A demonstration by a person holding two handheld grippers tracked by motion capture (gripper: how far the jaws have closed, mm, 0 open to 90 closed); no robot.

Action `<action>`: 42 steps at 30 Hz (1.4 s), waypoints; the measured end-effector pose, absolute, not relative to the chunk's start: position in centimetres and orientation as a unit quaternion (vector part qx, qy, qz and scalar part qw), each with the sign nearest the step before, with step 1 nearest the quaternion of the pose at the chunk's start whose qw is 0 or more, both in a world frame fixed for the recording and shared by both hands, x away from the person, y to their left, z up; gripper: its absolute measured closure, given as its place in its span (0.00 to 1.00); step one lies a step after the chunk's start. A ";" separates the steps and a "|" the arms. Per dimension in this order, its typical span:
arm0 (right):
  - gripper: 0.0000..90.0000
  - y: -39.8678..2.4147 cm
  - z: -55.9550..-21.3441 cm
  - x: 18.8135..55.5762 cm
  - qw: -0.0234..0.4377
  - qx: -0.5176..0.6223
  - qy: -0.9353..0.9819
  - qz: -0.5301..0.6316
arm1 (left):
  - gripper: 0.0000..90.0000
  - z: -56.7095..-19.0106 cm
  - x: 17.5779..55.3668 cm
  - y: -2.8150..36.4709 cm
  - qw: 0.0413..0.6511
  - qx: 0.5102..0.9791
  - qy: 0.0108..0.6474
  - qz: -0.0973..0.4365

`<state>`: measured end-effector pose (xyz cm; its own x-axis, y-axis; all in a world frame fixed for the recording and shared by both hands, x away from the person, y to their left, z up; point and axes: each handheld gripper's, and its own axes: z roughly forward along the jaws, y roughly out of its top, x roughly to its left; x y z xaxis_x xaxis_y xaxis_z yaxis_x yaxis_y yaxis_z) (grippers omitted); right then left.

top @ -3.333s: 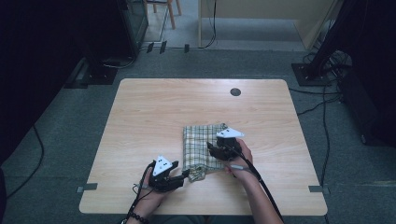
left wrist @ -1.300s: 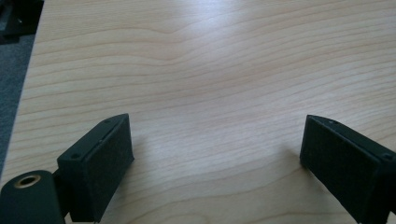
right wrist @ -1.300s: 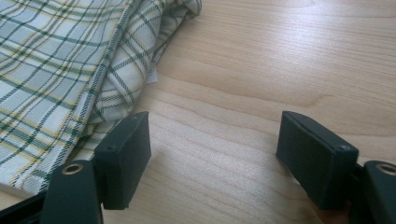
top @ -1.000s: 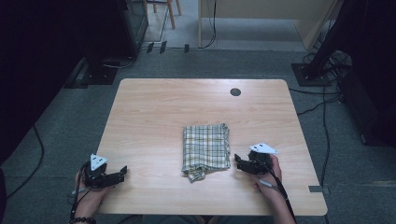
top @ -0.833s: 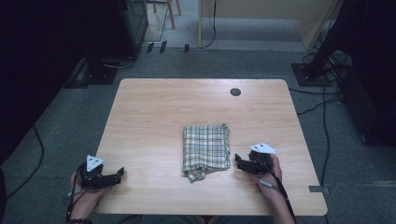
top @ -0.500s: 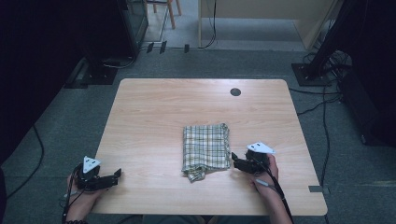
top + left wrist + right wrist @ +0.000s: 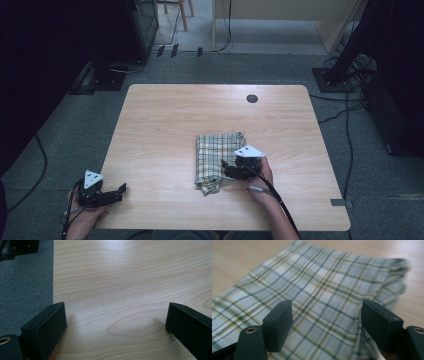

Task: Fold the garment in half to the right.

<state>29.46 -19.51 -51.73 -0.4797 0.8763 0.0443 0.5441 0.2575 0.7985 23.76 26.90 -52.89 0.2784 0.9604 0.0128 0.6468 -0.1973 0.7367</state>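
One fold looks done on our checked cloth (image 7: 216,160); right claw (image 7: 226,169) spread over it, nothing pinched. Left claw (image 7: 120,190) spread, idle on counter (image 7: 200,115). Next fold remains.

Left gripper (image 7: 116,322) jaws spread wide, nothing between them: one black pad at 7 o'clock, the other at 4 o'clock. Bare light-wood table (image 7: 130,285) under them (grain runs roughly across). Table edge runs vertically at 9 o'clock; grey carpet (image 7: 25,290) beyond it. Dark object (image 7: 18,248) at 11 o'clock, unclear what.
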 end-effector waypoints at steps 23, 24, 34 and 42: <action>0.29 -15.2 -52.0 35.8 0.185 0.465 0.779 0.377 | 0.04 -52.9 23.6 27.0 0.318 0.734 0.548 0.246; 0.29 -15.3 -51.9 35.9 0.182 0.467 0.778 0.378 | 0.04 -52.9 23.6 27.0 0.318 0.734 0.548 0.246; 0.26 -16.1 -50.9 37.2 0.215 0.495 0.754 0.375 | 0.04 -52.9 23.6 27.0 0.318 0.734 0.548 0.247; 0.25 -17.3 -52.2 38.1 0.192 0.506 0.728 0.422 | 0.04 -52.9 23.6 27.0 0.318 0.734 0.548 0.246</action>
<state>38.10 -17.29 -52.18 -0.4147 0.8980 0.1471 0.5740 0.1327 0.8081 23.57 27.00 -52.90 0.2785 0.9603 0.0135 0.6470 -0.1980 0.7363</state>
